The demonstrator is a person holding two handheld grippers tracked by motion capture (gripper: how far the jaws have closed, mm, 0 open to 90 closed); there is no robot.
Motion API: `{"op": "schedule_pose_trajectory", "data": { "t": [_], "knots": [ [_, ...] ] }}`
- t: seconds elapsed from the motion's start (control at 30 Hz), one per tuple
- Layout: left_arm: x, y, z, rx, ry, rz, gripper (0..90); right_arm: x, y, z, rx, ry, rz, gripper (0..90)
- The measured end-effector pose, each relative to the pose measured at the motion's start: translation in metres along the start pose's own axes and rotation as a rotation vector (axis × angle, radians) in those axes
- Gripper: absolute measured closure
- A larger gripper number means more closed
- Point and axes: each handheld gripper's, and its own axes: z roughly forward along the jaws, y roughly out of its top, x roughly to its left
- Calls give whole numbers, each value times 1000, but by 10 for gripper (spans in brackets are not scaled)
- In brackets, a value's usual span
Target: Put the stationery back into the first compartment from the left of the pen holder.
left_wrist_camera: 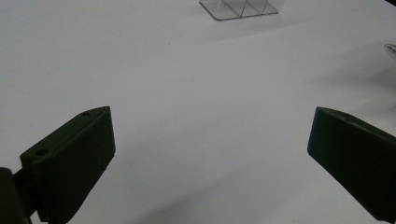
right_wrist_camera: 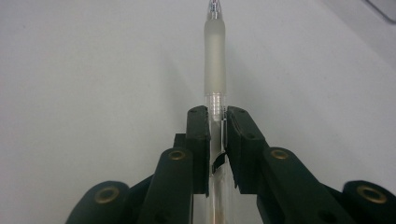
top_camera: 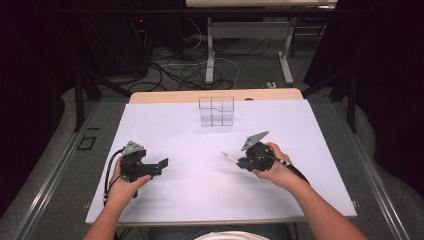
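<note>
A laboratory recording bay. A white-topped table (top_camera: pixel 165 125) stands on grey floor (top_camera: pixel 60 175) between dark curtains (top_camera: pixel 25 75); loose cables (top_camera: pixel 185 72) tangle beneath a metal-legged bench (top_camera: pixel 250 45) behind, beside black frame struts (top_camera: pixel 78 100).

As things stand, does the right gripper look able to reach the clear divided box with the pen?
Probably yes: the right gripper, shut on the pen, has only bare white table between it and the clear divided box.
</note>
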Motion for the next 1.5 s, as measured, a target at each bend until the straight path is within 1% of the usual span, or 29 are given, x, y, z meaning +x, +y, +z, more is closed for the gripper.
{"op": "schedule_pose_trajectory", "data": {
  "t": [0.03, 0.07, 0.1, 0.13, 0.2, 0.23, 0.27, 0.3, 0.33, 0.43, 0.47, 0.5, 0.53, 0.57, 0.63, 0.77, 0.83, 0.9, 0.93, 1.0, 1.03, 1.07, 1.1, 1.13, 1.2, 1.23, 1.3, 1.43, 1.5],
  "knots": [
    [-1, 0, -1, -1, 2, 1, 16, 1, 1, 0, -13, 2, 1, 796],
    [-1, 1, -2, 12, -12, 0, 20, 2, 2, 0, -25, -1, 0, 796],
    [-1, 2, -2, -1, -12, -4, 24, 4, 3, 1, -44, -9, 0, 796],
    [-2, 2, -3, -2, -13, -6, 28, 4, 4, 1, -51, -8, -5, 795],
    [-3, 3, -5, -12, -20, -12, 45, 7, 6, 1, -77, -16, 1, 796],
    [-4, 4, -5, -18, -28, -19, 54, 9, 7, 2, -95, -17, 14, 796],
    [-4, 4, -6, -21, -40, -29, 63, 10, 8, 2, -113, -16, 14, 796],
    [-5, 5, -6, -29, -45, -39, 74, 11, 9, 1, -115, -13, 22, 795],
    [-6, 6, -7, -39, -50, -44, 87, 12, 10, 2, -132, -16, 25, 796],
    [-9, 9, -9, -53, -68, -59, 121, 15, 12, 2, -154, -17, 23, 796],
    [-9, 10, -10, -57, -71, -62, 139, 16, 12, 3, -159, -19, 33, 795],
    [-11, 10, -11, -63, -78, -72, 157, 17, 13, 3, -167, -22, 31, 795],
    [-11, 12, -11, -69, -85, -73, 158, 16, 13, 2, -167, -24, 23, 796],
    [-12, 12, -10, -77, -87, -78, 158, 17, 14, 2, -173, -28, 37, 795],
    [-14, 14, -10, -87, -87, -74, 163, 18, 15, 1, -191, -26, 50, 795],
    [-17, 16, -9, -88, -100, -80, 181, 17, 18, 2, -234, -13, 65, 796],
    [-19, 17, -8, -88, -105, -88, 189, 16, 19, 0, -241, -8, 75, 796],
    [-20, 18, -7, -89, -105, -84, 212, 14, 19, 1, -287, -6, 94, 795],
    [-21, 19, -7, -90, -107, -85, 228, 14, 20, 0, -289, -3, 101, 795],
    [-23, 22, -5, -94, -105, -77, 237, 14, 21, 1, -319, -15, 99, 795],
    [-24, 23, -5, -91, -107, -77, 240, 14, 22, 0, -312, -18, 97, 795],
    [-24, 25, -4, -91, -104, -70, 244, 14, 24, 1, -331, -24, 92, 795],
    [-25, 26, -3, -91, -104, -73, 246, 15, 25, 1, -323, -23, 101, 795],
    [-25, 28, -3, -88, -101, -67, 249, 14, 26, 2, -340, -29, 91, 795],
    [-26, 30, -1, -86, -100, -59, 255, 13, 30, 3, -320, -25, 87, 795],
    [-27, 32, 0, -87, -97, -65, 261, 13, 31, 5, -335, -28, 93, 795],
    [-28, 35, 1, -89, -96, -68, 272, 12, 35, 7, -343, -32, 96, 795],
    [-30, 42, 3, -101, -76, -47, 279, 11, 44, 9, -371, -35, 107, 795],
    [-31, 46, 5, -109, -76, -42, 298, 10, 47, 10, -390, -37, 116, 795]
  ]
}}
